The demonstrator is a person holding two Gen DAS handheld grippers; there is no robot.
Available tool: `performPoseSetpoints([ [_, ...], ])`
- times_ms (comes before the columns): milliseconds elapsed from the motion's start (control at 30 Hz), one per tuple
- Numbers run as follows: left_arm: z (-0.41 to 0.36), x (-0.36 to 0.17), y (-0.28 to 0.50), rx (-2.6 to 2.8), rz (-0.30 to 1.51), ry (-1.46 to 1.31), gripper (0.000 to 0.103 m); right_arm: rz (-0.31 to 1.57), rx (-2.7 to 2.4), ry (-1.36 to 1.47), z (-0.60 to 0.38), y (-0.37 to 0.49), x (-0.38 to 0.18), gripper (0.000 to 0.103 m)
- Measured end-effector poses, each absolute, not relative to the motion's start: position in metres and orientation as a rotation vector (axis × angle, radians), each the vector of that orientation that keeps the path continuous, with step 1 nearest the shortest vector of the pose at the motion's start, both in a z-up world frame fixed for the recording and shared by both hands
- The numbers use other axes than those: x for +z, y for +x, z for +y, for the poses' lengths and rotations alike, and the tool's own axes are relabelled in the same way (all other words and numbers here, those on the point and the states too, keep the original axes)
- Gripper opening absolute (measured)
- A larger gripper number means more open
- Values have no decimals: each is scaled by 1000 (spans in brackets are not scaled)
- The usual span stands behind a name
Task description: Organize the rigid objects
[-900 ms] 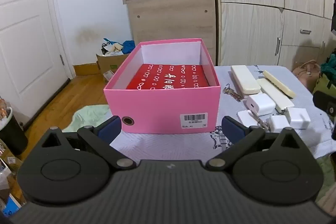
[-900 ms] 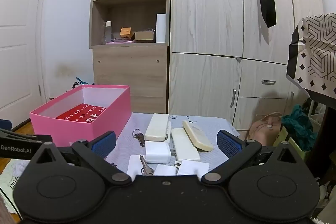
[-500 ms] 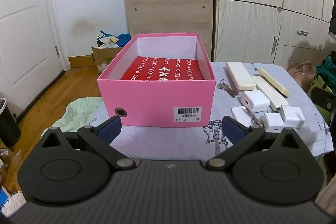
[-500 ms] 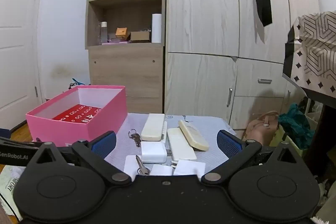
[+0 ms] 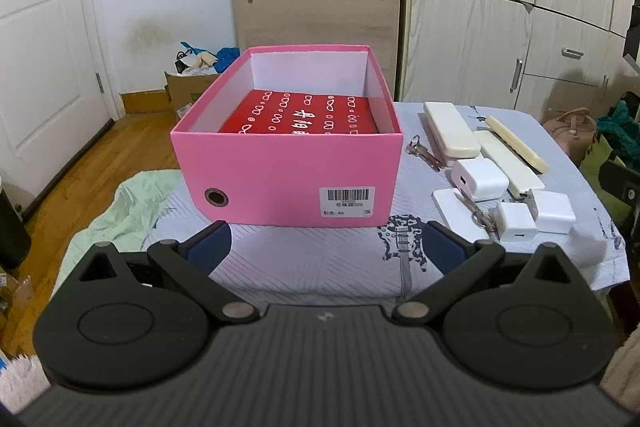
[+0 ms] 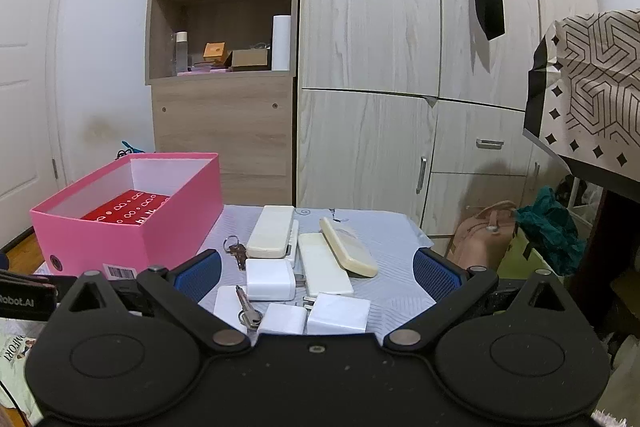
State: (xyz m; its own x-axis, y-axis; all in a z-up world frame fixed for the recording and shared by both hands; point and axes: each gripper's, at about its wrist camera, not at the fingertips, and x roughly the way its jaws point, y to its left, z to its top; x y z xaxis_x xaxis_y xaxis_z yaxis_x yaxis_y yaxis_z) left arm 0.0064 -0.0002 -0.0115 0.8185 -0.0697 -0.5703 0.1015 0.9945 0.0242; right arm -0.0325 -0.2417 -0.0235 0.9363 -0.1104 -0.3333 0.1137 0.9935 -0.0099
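Observation:
An open pink box (image 5: 288, 171) with a red sheet on its floor stands on the cloth-covered table (image 5: 320, 267), also seen as the pink box (image 6: 128, 227) at the left of the right wrist view. To its right lie several white chargers (image 5: 478, 177), cream remote-like bars (image 5: 450, 129) and keys (image 5: 422, 153). My left gripper (image 5: 326, 245) is open in front of the box, holding nothing. My right gripper (image 6: 316, 273) is open above the white chargers (image 6: 268, 279), cream bars (image 6: 272, 231) and keys (image 6: 248, 309), touching none.
A wooden shelf unit (image 6: 224, 27) and wardrobe doors (image 6: 368, 67) stand behind the table. A cardboard box of clutter (image 5: 192, 83) and a green cloth (image 5: 136, 195) lie on the wood floor at left. A brown bag (image 6: 484, 235) sits at right.
The left gripper has pulled back and risen a little, so the pink box looks smaller and more of the table shows. The right gripper has drifted slightly forward over the white items.

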Motion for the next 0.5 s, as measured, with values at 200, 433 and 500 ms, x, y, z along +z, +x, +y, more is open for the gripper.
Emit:
performPoseSetpoints([
  [200, 2, -13, 8, -97, 616, 30, 103, 344, -97, 23, -240, -32, -24, 103],
  [433, 5, -14, 8, -86, 618, 26, 103, 346, -94, 29, -239, -32, -26, 103],
  [500, 5, -14, 8, -88, 615, 29, 103, 347, -94, 31, -238, -32, -26, 103],
])
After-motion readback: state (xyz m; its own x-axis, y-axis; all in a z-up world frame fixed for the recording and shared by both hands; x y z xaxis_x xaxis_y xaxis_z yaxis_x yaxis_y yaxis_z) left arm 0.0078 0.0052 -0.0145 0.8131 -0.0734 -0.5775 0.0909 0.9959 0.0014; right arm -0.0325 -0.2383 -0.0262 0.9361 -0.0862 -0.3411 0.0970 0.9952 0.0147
